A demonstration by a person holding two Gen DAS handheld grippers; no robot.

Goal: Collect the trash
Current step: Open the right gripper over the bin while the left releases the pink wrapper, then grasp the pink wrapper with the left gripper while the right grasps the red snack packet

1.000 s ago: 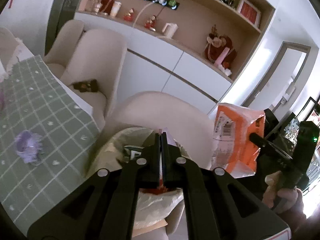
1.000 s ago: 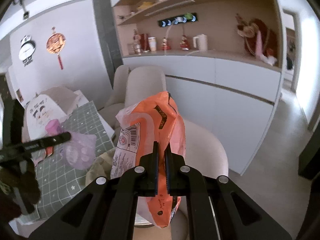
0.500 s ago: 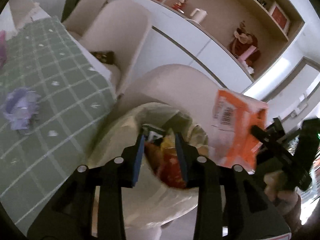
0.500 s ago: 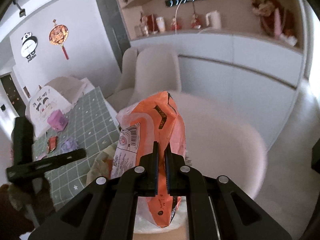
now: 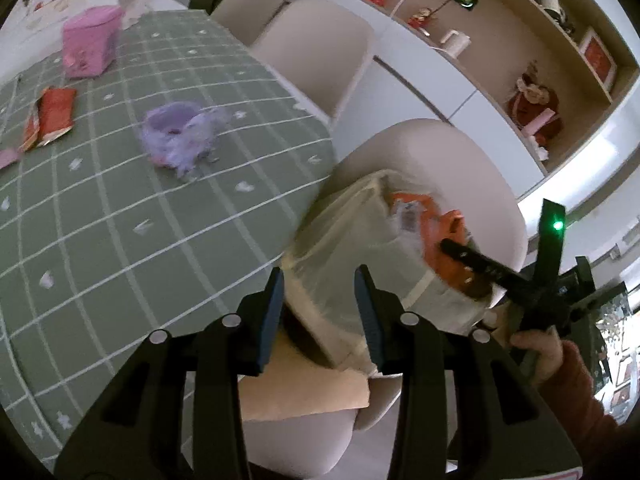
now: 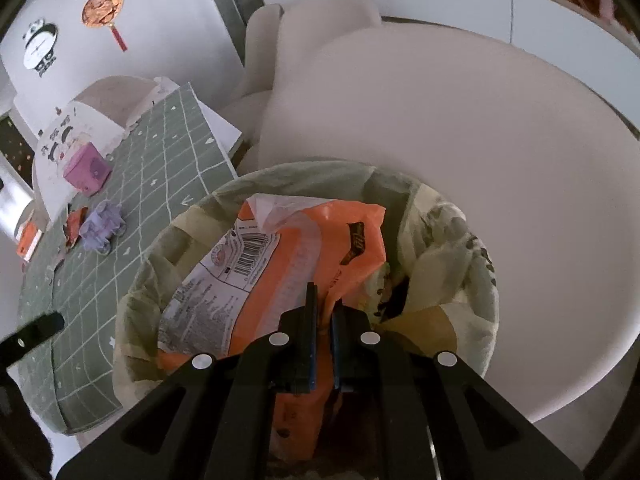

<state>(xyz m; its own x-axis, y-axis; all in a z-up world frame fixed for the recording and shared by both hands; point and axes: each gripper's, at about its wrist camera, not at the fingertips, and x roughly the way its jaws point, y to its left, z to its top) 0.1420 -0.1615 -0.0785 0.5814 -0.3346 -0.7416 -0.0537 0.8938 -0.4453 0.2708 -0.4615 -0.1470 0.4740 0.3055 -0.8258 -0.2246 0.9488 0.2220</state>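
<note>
Right wrist view: the orange snack bag (image 6: 280, 272) sits inside the mouth of the lined trash bin (image 6: 472, 280), and I have my right gripper (image 6: 322, 320) clenched on its lower edge. The bin stands on a beige chair (image 6: 460, 140) beside the table, which carries a green checked tablecloth (image 6: 132, 248).

Left wrist view: my left gripper (image 5: 320, 304) is released, its jaws having just been opening. The near wall of the bin liner (image 5: 360, 248) lies in line with the gap, but I cannot tell that the pads press on it, so I read that hand as free.

Step in hand, as I judge it: depositing the orange bag. The next move calls for parting the right jaws so the bag drops fully below the rim, then lifting clear.

Remaining items on the tablecloth: a crumpled purple wrapper (image 5: 180, 136), a red packet (image 5: 50, 116) and a pink box (image 5: 90, 42). The free left gripper is the better placed for the purple wrapper.
</note>
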